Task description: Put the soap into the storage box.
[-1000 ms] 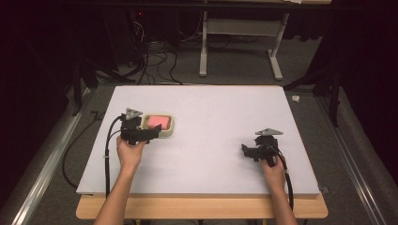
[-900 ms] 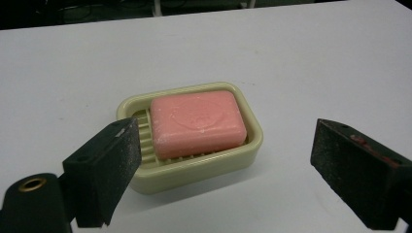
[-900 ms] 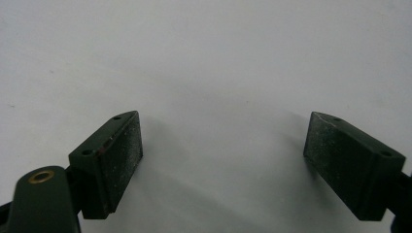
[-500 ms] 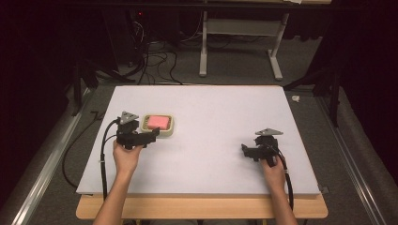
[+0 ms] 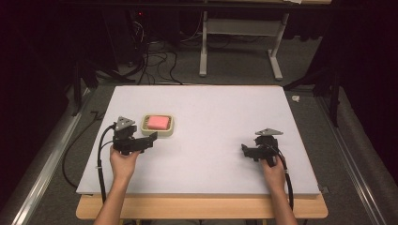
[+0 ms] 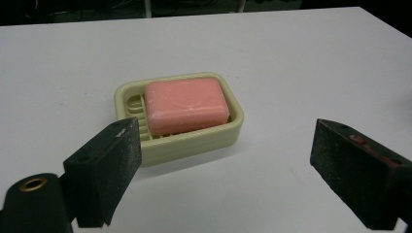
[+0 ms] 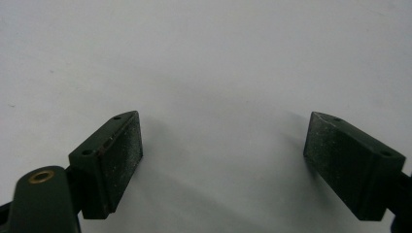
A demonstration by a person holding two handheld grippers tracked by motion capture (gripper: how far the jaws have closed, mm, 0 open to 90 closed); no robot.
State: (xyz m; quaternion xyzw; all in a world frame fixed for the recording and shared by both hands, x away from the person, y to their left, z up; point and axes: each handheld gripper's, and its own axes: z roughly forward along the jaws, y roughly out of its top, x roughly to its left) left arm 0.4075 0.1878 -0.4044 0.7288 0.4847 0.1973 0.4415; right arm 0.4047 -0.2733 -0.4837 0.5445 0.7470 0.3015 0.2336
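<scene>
a: where's the soap (image 6: 187,105) now?

b: lying in the dish (image 6: 228,133), upper middle of the left gripper view, tilted a little on the ribs. in the high view the dish (image 5: 170,131) sits left of centre on the desk (image 5: 220,117).

a: and the left tongs (image 5: 149,142)?

b: wide open, holding nothing, with the dish just beyond the tips. the left pad (image 6: 114,165) sits low in the frame in front of the dish's near corner.

a: the right tongs (image 5: 245,149)?

b: also spread wide and empty, over bare desk at the lower right of the high view, well apart from the dish.

a: what could go wrong?

b: my guess: if the tongs come in low, a pad could catch the dish rim and shove the whole thing across the desk (it looks light, nothing pins it). closing on the rim instead of the soap might tip the dish. and soap is likely slick, so a squeeze on its rounded edges could let it squirt out or drop back crooked. the right tongs are too far off to steady the dish.

a: any writing?

b: none readable. the soap's top has a faint pressed mark, too blurred to tell. the dish is plain.
</scene>
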